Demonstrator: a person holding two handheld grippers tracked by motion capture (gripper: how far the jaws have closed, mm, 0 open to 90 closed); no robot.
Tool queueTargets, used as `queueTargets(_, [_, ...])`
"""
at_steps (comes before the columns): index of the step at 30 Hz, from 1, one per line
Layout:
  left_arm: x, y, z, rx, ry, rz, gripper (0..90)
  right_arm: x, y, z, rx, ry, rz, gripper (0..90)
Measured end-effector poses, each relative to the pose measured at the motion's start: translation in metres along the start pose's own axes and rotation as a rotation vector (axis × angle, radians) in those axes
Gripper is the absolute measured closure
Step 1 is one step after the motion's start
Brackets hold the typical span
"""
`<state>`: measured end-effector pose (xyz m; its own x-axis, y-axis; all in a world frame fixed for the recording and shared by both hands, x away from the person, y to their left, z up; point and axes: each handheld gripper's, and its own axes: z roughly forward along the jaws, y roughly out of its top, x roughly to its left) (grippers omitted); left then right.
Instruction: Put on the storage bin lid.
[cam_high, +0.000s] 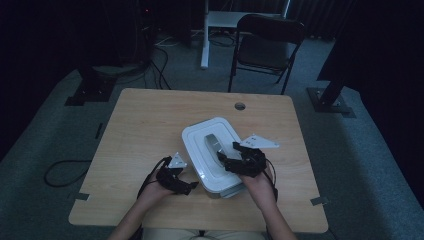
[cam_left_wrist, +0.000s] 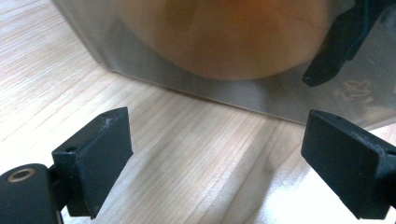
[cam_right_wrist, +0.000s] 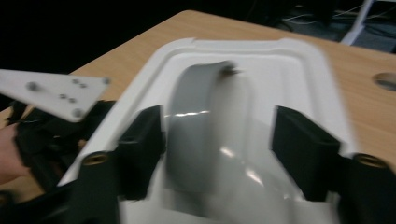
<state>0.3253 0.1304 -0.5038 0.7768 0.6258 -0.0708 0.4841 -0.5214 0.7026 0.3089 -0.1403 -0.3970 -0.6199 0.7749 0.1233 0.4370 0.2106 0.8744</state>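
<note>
A white lidded box (cam_high: 199, 150) with a grey handle (cam_high: 214, 141) on its lid lies near the middle of the wooden table (cam_high: 145, 125). My right gripper (cam_high: 227, 154) hovers over the lid. In the right gripper view its jaws stand open (cam_right_wrist: 219, 144) on either side of the grey handle (cam_right_wrist: 205, 121), not touching it. My left gripper (cam_high: 192, 186) is low at the box's front left corner. It is open (cam_left_wrist: 215, 158), and its jaws face the box's translucent side wall (cam_left_wrist: 224, 91), where something orange shows through.
A round cable hole (cam_high: 240, 106) sits near the table's far edge. A folding chair (cam_high: 267, 42) and a white desk leg (cam_high: 204, 35) stand beyond the table. A cable (cam_high: 60, 172) loops on the floor at left. Bare wood lies left of the box.
</note>
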Motion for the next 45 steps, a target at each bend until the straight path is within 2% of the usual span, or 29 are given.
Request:
queueTargets(2, [0.001, 0.0, -0.001, -0.003, 0.001, -0.003, 9.4, -0.009, 0.002, -0.005, -0.023, -0.038, 0.003, 22.6])
queueTargets(4, [0.002, 0.001, -0.001, -0.005, 0.008, -0.001, 9.4, -0.018, 0.004, -0.01, -0.04, -0.054, 0.021, 19.2])
queueTargets(5, [0.003, 0.001, -0.002, -0.005, 0.009, -0.002, 9.4, -0.023, 0.004, -0.013, -0.047, -0.05, 0.019, 14.4])
queueTargets(7, [0.005, 0.001, -0.002, -0.005, 0.012, -0.002, 9.4, -0.032, 0.005, -0.017, -0.066, -0.073, 0.031, 13.9])
queueTargets(8, [0.005, 0.002, -0.002, -0.005, 0.015, -0.005, 9.4, -0.042, 0.005, -0.019, -0.084, -0.11, 0.043, 13.8])
queueTargets(9, [0.006, 0.001, -0.002, -0.005, 0.016, -0.006, 9.4, -0.042, 0.005, -0.019, -0.084, -0.11, 0.043, 13.8])
queueTargets(13, [0.009, 0.002, -0.003, -0.007, 0.018, -0.015, 9.4, -0.063, 0.001, -0.017, -0.091, -0.163, 0.051, 13.6])
queueTargets(16, [0.011, 0.002, -0.004, -0.014, 0.023, -0.021, 9.4, -0.079, -0.005, -0.012, -0.092, -0.205, 0.062, 13.4])
queueTargets(20, [0.015, 0.004, -0.005, -0.024, 0.03, -0.031, 9.4, -0.098, -0.019, -0.001, -0.06, -0.259, 0.076, 13.4])
queueTargets(25, [0.019, 0.005, -0.006, -0.026, 0.031, -0.038, 9.4, -0.114, -0.043, 0.015, -0.023, -0.267, 0.118, 13.3])
queueTargets(31, [0.021, 0.007, -0.005, -0.015, 0.044, -0.034, 9.4, -0.12, -0.067, 0.032, 0.015, -0.283, 0.136, 13.3])
queueTargets(35, [0.022, 0.008, -0.003, -0.019, 0.04, -0.038, 9.4, -0.113, -0.077, 0.04, 0.024, -0.288, 0.125, 13.1])
queueTargets(41, [0.022, 0.011, 0.0, -0.008, 0.042, -0.036, 9.4, -0.106, -0.082, 0.043, 0.041, -0.272, 0.107, 12.8])
queueTargets(45, [0.023, 0.013, 0.004, 0.013, 0.049, -0.028, 9.4, -0.101, -0.086, 0.043, 0.043, -0.279, 0.099, 13.4])
